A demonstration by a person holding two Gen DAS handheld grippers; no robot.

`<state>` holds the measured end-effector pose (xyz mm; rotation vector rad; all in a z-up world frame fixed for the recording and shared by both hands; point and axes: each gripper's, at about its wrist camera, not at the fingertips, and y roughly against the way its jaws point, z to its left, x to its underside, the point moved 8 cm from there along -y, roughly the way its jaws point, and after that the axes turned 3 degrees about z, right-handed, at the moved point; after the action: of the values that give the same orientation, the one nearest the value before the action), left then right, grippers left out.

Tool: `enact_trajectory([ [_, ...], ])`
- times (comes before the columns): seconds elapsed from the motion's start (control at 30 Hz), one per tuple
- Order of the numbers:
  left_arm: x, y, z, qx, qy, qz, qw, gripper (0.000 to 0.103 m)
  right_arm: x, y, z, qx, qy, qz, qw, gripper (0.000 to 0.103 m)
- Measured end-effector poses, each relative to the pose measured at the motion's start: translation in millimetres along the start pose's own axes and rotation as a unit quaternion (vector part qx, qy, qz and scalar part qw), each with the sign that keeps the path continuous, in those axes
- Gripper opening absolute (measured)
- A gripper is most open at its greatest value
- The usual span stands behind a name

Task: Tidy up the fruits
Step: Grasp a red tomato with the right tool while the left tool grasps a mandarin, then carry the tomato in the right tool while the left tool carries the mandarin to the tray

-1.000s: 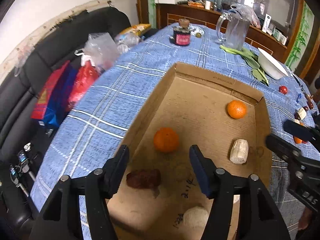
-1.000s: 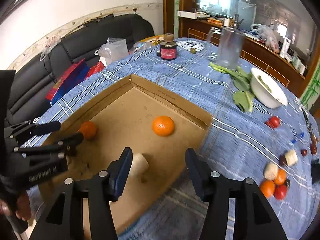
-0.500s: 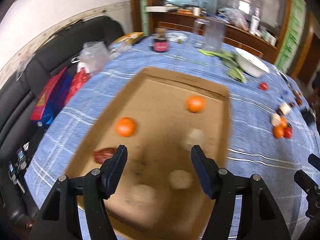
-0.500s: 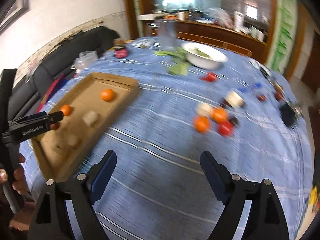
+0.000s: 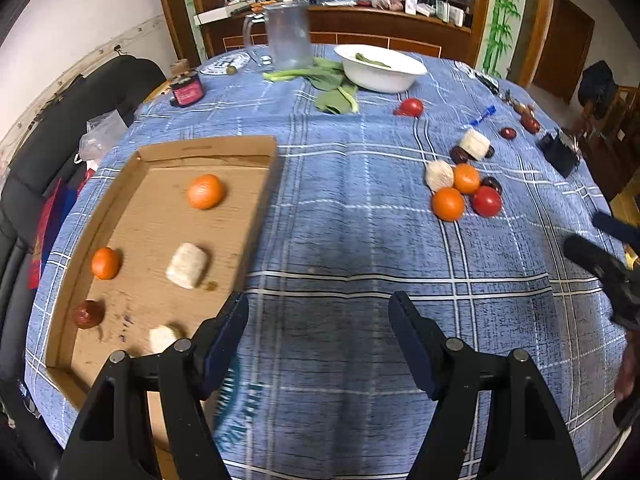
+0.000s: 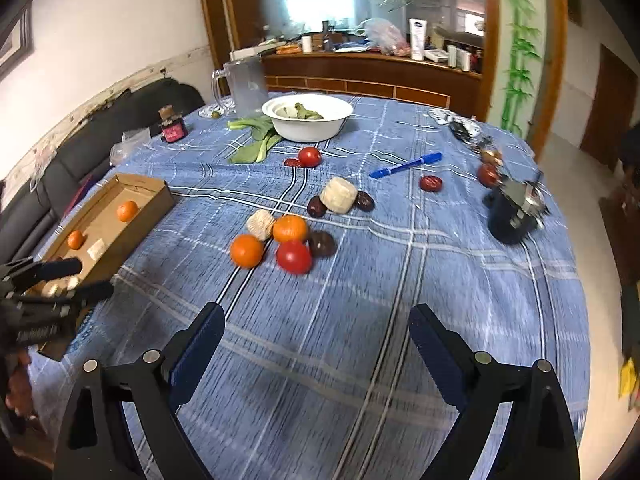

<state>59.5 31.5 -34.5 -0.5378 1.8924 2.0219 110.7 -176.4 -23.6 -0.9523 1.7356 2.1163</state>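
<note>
A cardboard tray (image 5: 208, 147) lies on the left of the blue checked table and holds two oranges (image 5: 205, 191), a pale block (image 5: 187, 265), a dark red fruit (image 5: 88, 313) and another pale piece. A loose pile sits mid-table: oranges (image 6: 247, 251), a tomato (image 6: 294, 256), dark dates (image 6: 322, 244) and pale blocks (image 6: 339, 195). My left gripper (image 5: 318, 318) is open and empty over bare cloth just right of the tray. My right gripper (image 6: 316, 330) is open and empty, short of the pile; it also shows at the right edge of the left wrist view (image 5: 600, 248).
A white bowl (image 6: 308, 117) with greens, loose leaves (image 6: 256, 142), a glass pitcher (image 6: 244, 84) and a small red jar (image 6: 173, 128) stand at the back. A blue pen (image 6: 406, 165), another tomato (image 6: 310, 156), more dates and a dark object (image 6: 514, 212) lie right. A black sofa is left.
Both grippers have swung right, away from over the tray. The left now hangs over cloth beside the tray; the right now faces the loose fruit pile. Both stay open.
</note>
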Motion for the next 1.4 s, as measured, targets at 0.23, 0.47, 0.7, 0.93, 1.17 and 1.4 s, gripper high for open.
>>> enact_trajectory([
  [0.23,6,-9,-9,-0.009,-0.005,0.020,0.9997,0.072,-13,-59,17,-0.021,0.019,0.029,0.999,0.090],
  [0.47,-4,-20,-18,-0.007,-0.009,0.029,0.9995,0.072,-14,-93,22,-0.036,0.019,0.058,0.998,0.041],
  [0.7,-33,-38,-57,0.038,-0.016,0.029,0.9987,0.072,-15,-76,5,-0.030,0.019,0.039,0.999,0.033],
  [0.93,-59,-71,-94,0.073,-0.005,0.038,0.9966,0.071,5,-57,-28,-0.001,0.003,0.042,0.999,0.033],
  [1.17,-66,-86,-106,0.100,-0.008,0.034,0.9943,0.029,13,-51,-37,0.000,-0.013,0.043,0.999,0.033],
  [1.4,-54,-71,-100,0.091,-0.021,0.029,0.9952,0.027,14,-40,-35,0.000,-0.021,0.032,0.999,0.033],
])
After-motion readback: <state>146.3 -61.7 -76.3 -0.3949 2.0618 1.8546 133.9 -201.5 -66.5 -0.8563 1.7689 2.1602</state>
